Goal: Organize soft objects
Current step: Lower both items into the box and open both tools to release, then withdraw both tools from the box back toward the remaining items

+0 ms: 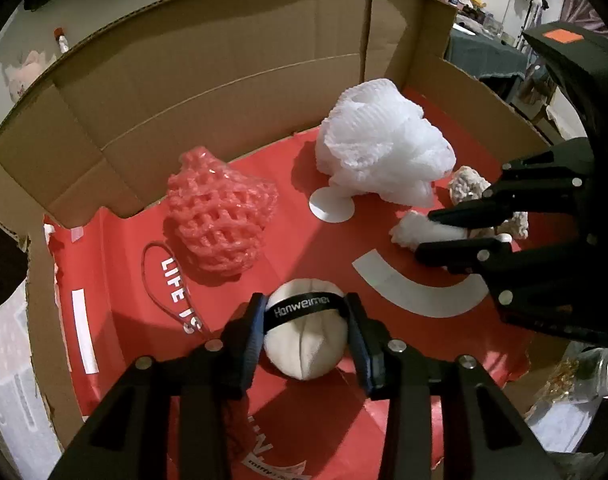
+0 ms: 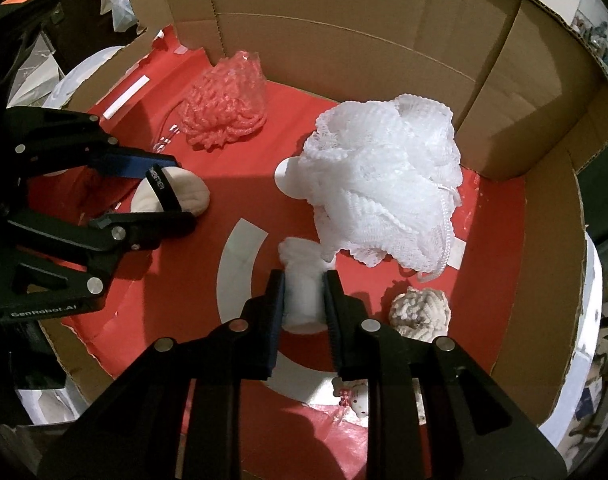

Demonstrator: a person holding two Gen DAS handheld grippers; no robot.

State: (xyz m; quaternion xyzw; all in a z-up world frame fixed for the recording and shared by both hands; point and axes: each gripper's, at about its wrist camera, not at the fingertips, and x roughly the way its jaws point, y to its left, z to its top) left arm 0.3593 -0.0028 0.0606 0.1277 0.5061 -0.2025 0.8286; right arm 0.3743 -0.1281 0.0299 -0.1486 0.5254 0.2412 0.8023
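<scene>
A white soft ball (image 1: 304, 340) with a black branded band lies on the red liner (image 1: 323, 248) of an open cardboard box (image 1: 224, 60). My left gripper (image 1: 305, 308) is shut on it, pads against both its sides; the ball shows a fold down its middle. Seen from the right wrist, that gripper (image 2: 184, 192) and ball (image 2: 188, 194) are at the left. My right gripper (image 2: 304, 276) points down and is shut on a small white fluffy roll (image 2: 304, 300), which stands on the liner. The left wrist view shows this gripper (image 1: 425, 234) and roll (image 1: 411, 228) at the right.
A pink foam net (image 1: 220, 220) (image 2: 228, 112) and a big white mesh pouf (image 1: 383, 148) (image 2: 383, 184) sit toward the back wall of the box (image 2: 363, 20). A beige chenille bundle (image 2: 421, 312) lies right of the roll. A small toy figure (image 2: 353, 396) shows under the right gripper.
</scene>
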